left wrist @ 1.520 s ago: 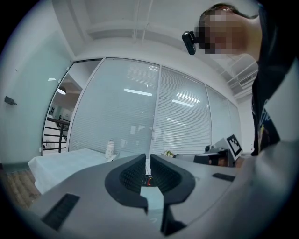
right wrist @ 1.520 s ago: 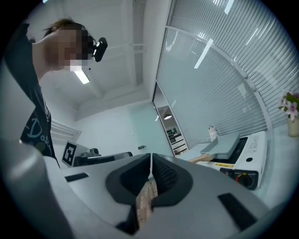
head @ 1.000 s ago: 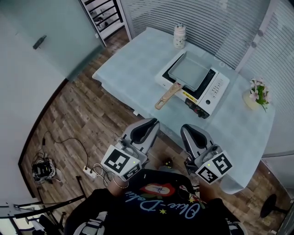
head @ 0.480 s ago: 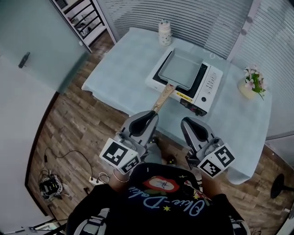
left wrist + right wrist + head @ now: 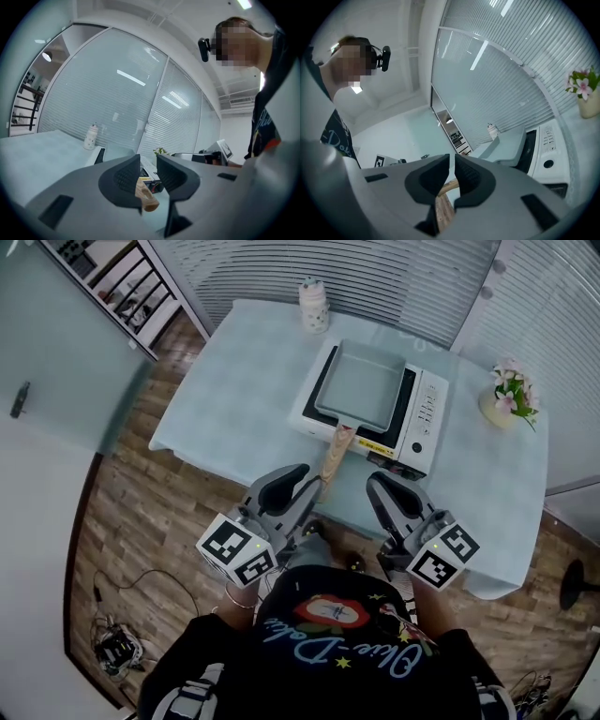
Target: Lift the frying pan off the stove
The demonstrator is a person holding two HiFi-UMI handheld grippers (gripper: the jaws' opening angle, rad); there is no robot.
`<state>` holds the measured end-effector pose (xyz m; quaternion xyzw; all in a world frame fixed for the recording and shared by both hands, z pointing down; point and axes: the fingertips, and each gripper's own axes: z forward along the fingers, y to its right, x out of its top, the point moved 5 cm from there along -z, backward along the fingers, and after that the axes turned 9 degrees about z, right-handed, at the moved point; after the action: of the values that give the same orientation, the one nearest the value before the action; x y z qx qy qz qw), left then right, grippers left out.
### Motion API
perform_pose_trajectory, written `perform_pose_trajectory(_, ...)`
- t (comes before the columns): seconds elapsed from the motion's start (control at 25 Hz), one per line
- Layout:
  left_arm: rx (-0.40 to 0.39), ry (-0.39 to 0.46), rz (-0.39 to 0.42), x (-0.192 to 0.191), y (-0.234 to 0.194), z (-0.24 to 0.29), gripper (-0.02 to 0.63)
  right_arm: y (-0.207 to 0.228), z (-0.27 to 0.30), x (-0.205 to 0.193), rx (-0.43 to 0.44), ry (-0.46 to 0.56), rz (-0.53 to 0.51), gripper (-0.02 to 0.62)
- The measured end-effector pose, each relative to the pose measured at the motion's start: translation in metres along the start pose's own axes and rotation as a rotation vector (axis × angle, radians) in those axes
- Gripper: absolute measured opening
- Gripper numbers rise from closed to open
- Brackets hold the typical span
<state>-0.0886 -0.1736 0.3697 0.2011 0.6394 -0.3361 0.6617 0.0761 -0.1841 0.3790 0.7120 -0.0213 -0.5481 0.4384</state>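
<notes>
Wooden handle [image 5: 335, 454] end, partly hidden, lies between the left claw's [image 5: 300, 480] jaws, which have just been opening; right claw [image 5: 377, 486] barely parted, empty; frying pan [image 5: 361, 385] sits on the stove [image 5: 427, 413] by the counter's [image 5: 225, 404] near edge; plank floor [image 5: 122, 521], blind-lined glass walls.

Grey-green pan [image 5: 361, 385], tan handle [image 5: 335, 457]; white stove [image 5: 427, 413] (black top); pale-blue tablecloth [image 5: 234, 399].

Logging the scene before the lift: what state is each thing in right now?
frying pan: empty, resting on the stove.
pan handle: tip at the left claw's mouth, not gripped.
left claw: open, jaws just been opening.
right claw: narrow gap, jaws just been opening, nothing between.
bottle: upright, capped.
flower pot: upright.
</notes>
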Motion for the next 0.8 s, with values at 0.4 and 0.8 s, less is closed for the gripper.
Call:
perform_pose_trajectory(0.4, -0.225, -0.066, -0.462, -0.038, -0.033, 0.017, 0.245, 0.034, 0.034, -0.021, -0.088, 0.018, 0.268, 0.062)
perform_pose_trajectory(0.8, -0.327, -0.128, -0.682, -0.07, -0.038, 0.029, 0.267, 0.058, 0.063, -0.04, -0.129, 0.041, 0.5, 0.163)
